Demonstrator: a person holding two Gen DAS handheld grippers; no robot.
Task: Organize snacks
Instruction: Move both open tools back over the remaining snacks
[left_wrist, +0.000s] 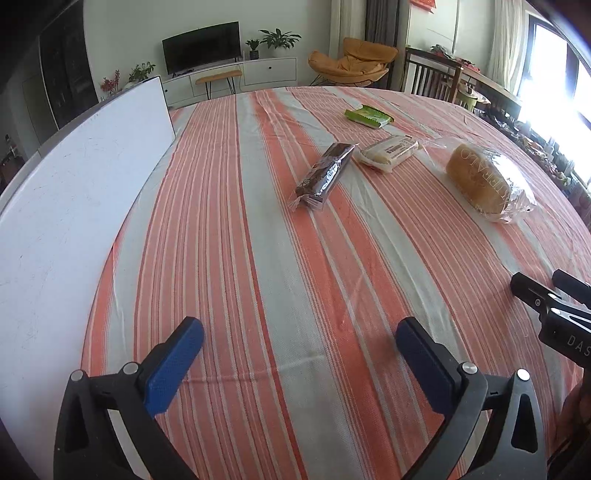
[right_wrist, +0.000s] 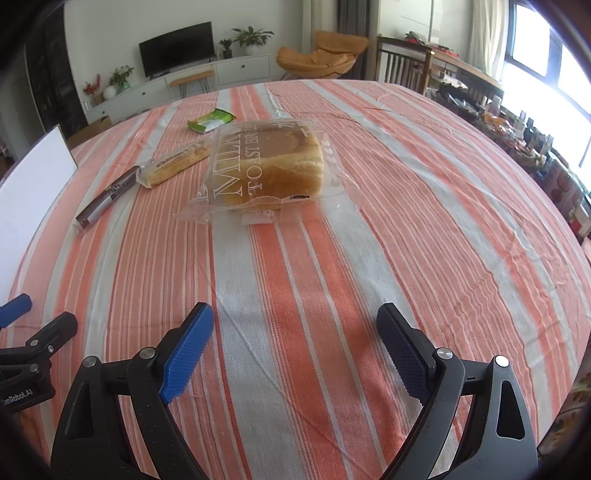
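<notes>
Several wrapped snacks lie on the striped tablecloth. A bagged milk toast bread (right_wrist: 269, 166) lies straight ahead of my right gripper (right_wrist: 295, 347), which is open and empty above the cloth. The bread also shows in the left wrist view (left_wrist: 484, 181). A dark brown snack bar (left_wrist: 323, 173), a pale wrapped snack (left_wrist: 388, 153) and a green packet (left_wrist: 369, 116) lie ahead of my left gripper (left_wrist: 299, 354), which is open and empty. In the right wrist view the dark bar (right_wrist: 107, 199), the pale snack (right_wrist: 173, 166) and the green packet (right_wrist: 210, 120) lie left of the bread.
A white board (left_wrist: 74, 206) lies along the table's left side, also in the right wrist view (right_wrist: 33, 192). The right gripper's body (left_wrist: 554, 306) shows at the right edge of the left view. Chairs and a cluttered table (right_wrist: 461, 85) stand beyond the far right edge.
</notes>
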